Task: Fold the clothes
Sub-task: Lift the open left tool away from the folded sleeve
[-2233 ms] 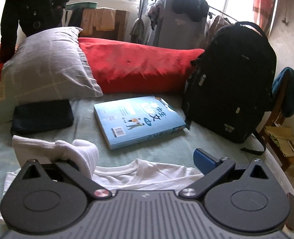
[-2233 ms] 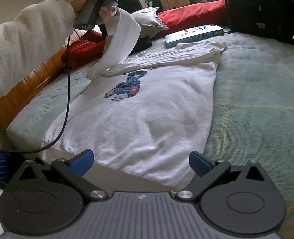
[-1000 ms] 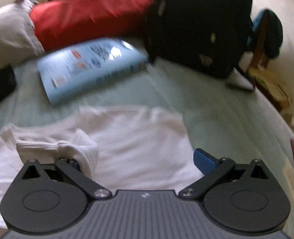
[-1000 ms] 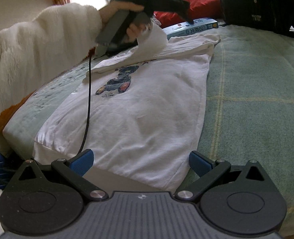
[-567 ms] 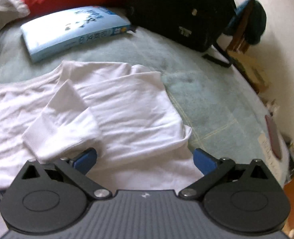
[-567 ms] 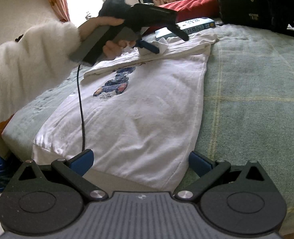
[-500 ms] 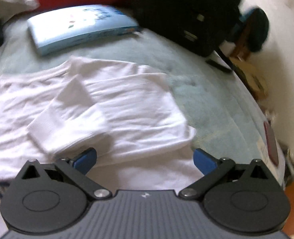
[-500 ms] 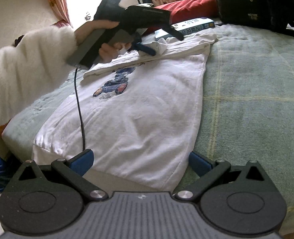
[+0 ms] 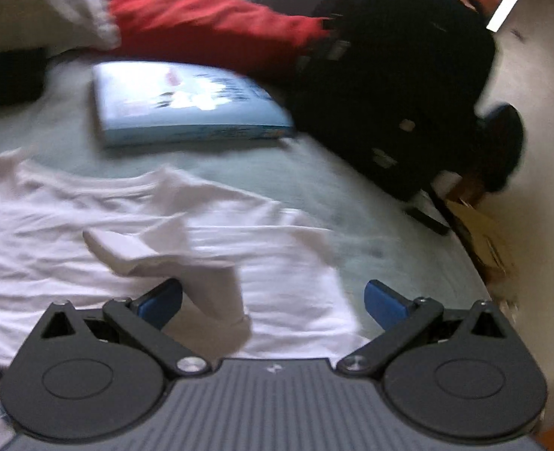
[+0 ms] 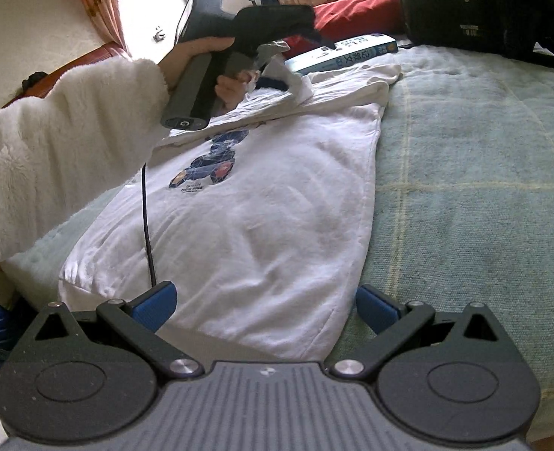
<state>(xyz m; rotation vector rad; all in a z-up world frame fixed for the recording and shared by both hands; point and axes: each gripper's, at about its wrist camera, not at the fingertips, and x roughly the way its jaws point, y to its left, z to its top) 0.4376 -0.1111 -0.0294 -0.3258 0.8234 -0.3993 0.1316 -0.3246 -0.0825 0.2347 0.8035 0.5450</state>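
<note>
White T-shirt (image 10: 247,221) – flat on green bedspread (image 10: 476,173), sleeve (image 9: 171,259) folded inward. Left gripper (image 9: 273,297) – jaws apart above sleeve. Right gripper (image 10: 264,302) – jaws apart, empty, at hem.

Open left gripper (image 9: 273,300) over white shirt (image 9: 89,233), sleeve (image 9: 171,259) between fingers

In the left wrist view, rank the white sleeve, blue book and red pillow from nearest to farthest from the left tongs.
1. White sleeve: just ahead of the left tongs, toward their left finger.
2. Blue book: farther up the bed, left of centre.
3. Red pillow: at the back, behind the book.
</note>
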